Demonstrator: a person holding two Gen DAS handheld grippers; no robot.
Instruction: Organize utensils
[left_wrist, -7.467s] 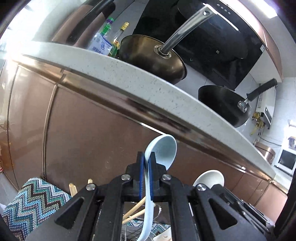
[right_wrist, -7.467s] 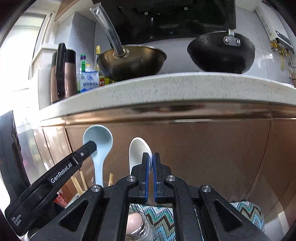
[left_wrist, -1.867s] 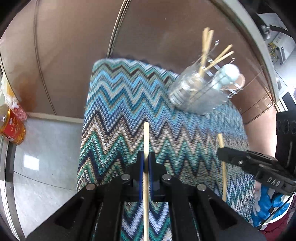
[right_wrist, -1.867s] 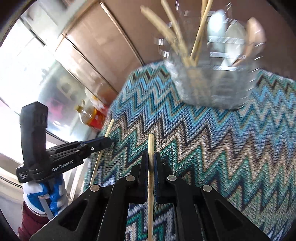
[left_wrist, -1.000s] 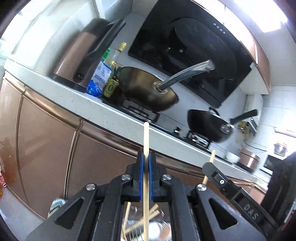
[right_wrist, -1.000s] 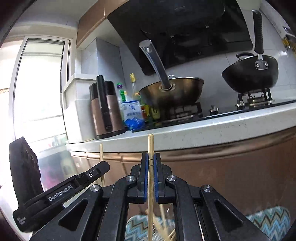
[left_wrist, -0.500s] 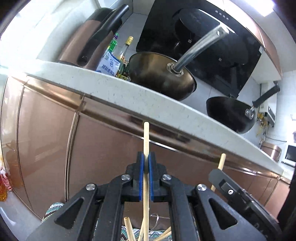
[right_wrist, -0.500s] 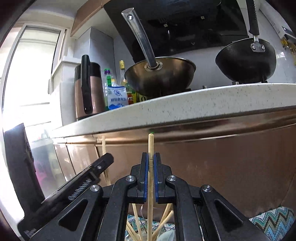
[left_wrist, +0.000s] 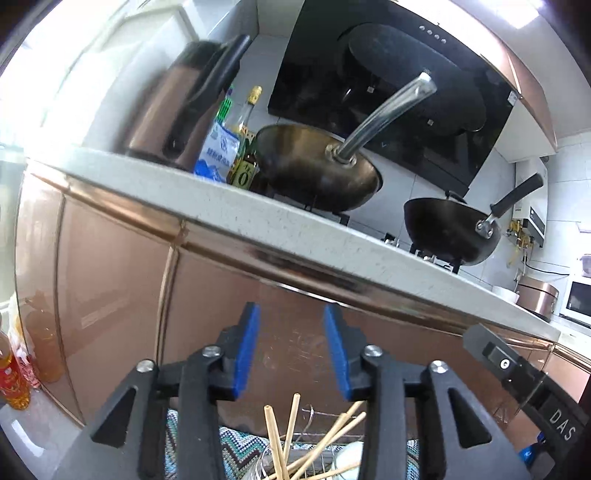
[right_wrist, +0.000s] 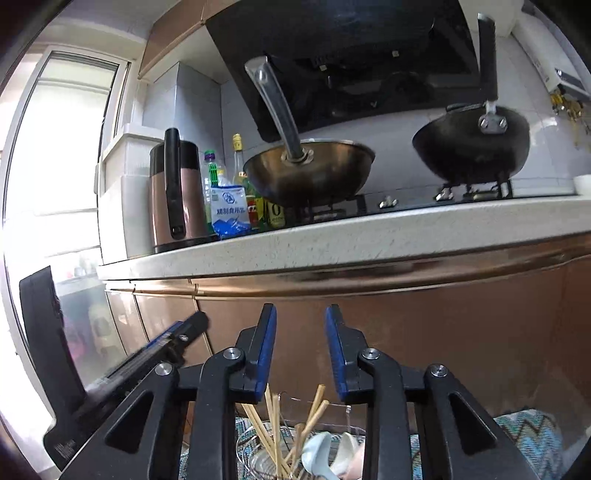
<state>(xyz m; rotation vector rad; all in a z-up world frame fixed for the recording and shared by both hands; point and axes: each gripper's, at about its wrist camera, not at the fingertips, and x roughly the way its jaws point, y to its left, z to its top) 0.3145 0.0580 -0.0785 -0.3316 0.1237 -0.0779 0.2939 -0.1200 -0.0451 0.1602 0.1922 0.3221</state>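
Left wrist view: the left hand-held gripper (left_wrist: 291, 349) is spreading its blue-padded jaws, nothing between them; thin wooden chopsticks (left_wrist: 286, 437) stand below in a clear wire-framed holder (left_wrist: 306, 441)

Right wrist view: the right hand-held gripper (right_wrist: 300, 349) is also spreading, empty, above the same holder with chopsticks and pale ceramic spoons (right_wrist: 325, 456)

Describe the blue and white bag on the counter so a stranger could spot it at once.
Start at the pale speckled countertop and find the bronze wok with the long metal handle. Left of it stands a copper kettle; the bag sits between them, in front of the bottles. It alone is a soft packet, white above and blue below.
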